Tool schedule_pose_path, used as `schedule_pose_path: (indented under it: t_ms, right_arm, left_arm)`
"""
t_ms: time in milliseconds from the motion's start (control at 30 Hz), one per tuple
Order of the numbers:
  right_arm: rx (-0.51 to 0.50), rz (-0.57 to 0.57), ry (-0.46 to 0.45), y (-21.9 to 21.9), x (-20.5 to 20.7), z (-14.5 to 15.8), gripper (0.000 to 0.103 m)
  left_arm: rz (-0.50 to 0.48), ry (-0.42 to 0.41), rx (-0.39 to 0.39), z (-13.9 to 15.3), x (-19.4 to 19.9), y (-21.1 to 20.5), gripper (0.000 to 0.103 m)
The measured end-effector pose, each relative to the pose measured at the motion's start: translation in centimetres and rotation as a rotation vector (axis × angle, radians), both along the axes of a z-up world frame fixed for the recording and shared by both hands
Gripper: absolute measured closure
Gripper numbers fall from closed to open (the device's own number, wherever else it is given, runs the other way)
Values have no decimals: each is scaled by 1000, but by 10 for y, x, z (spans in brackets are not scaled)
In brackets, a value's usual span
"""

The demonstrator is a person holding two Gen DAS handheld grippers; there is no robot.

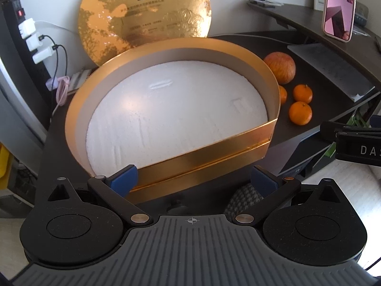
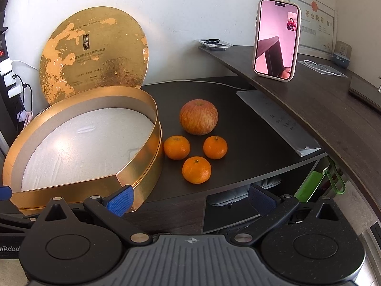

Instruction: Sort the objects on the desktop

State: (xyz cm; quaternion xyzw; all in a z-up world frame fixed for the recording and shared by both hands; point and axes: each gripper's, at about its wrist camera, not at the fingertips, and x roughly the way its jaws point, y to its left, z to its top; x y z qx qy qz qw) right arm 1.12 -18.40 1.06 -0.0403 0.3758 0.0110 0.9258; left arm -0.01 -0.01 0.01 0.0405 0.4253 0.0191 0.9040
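At the bottom of each frame, the left gripper [image 1: 193, 177] and right gripper [image 2: 190, 199] gape wide, holding nothing. The gold box [image 2: 142, 178] sits centre-left; beyond it an apple [image 2: 198, 116] and three tangerines [image 2: 196, 169] lie mid-frame.

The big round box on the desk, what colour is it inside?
White lining inside the gold box; clearest in the left wrist view.
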Motion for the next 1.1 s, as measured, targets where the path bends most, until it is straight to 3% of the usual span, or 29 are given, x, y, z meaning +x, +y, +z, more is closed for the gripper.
schedule_pose_path:
  t_ms: [700,767,1100]
  right_arm:
    - [-5,-24,-19,8,-18,0,0]
    - [16,-3,16,-12,19,4,0]
    - [16,-6,16,-6,11,2,0]
  left_arm:
    - [2,-8,6,-1,-2,1,0]
    - [3,-7,6,-1,-3,1,0]
    - [2,-4,7,0,-2,1,0]
